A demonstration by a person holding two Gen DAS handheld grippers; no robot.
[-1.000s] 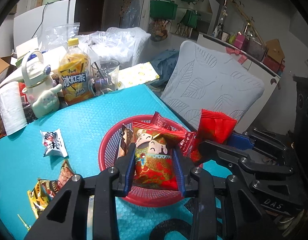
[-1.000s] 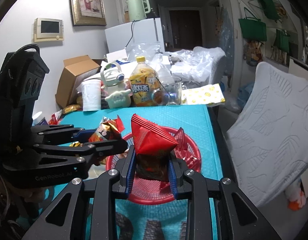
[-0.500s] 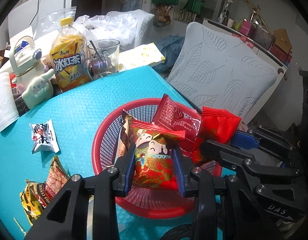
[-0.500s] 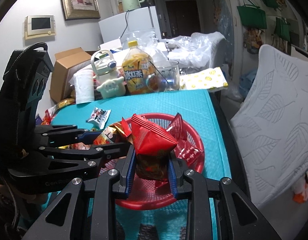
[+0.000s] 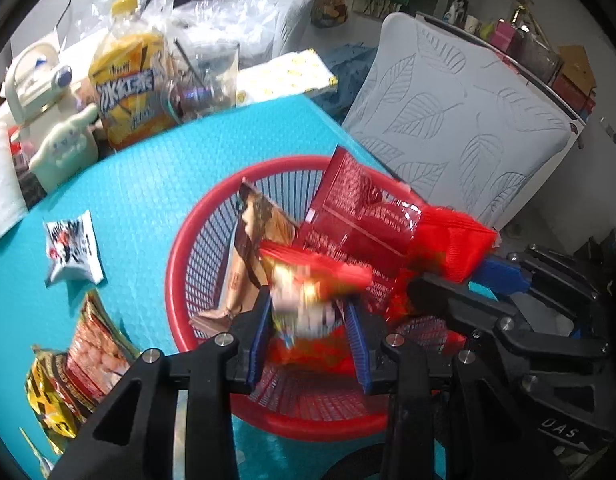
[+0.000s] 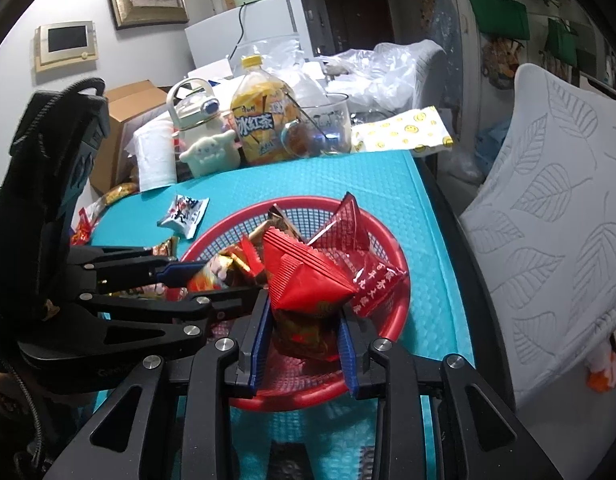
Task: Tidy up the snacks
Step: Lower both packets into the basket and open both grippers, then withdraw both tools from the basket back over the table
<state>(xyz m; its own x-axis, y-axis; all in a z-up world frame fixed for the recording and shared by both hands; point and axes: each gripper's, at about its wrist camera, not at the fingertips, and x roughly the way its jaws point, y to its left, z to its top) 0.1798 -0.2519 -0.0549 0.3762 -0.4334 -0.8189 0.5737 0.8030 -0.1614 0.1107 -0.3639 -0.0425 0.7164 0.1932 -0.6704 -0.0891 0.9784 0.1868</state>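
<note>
Snacks hang over the red basket (image 6: pixel 392 240) on the teal table (image 6: pixel 348 184). The right hand-held gripper (image 6: pixel 306 332) has a red snack packet (image 6: pixel 304 276) between its pads above the basket's near side while its jaws are opening. The left hand-held gripper (image 5: pixel 308 332) stays clamped on a blurred cartoon-print packet (image 5: pixel 304 304) above the same basket. More packets (image 5: pixel 72 252) lie left of the basket.
</note>
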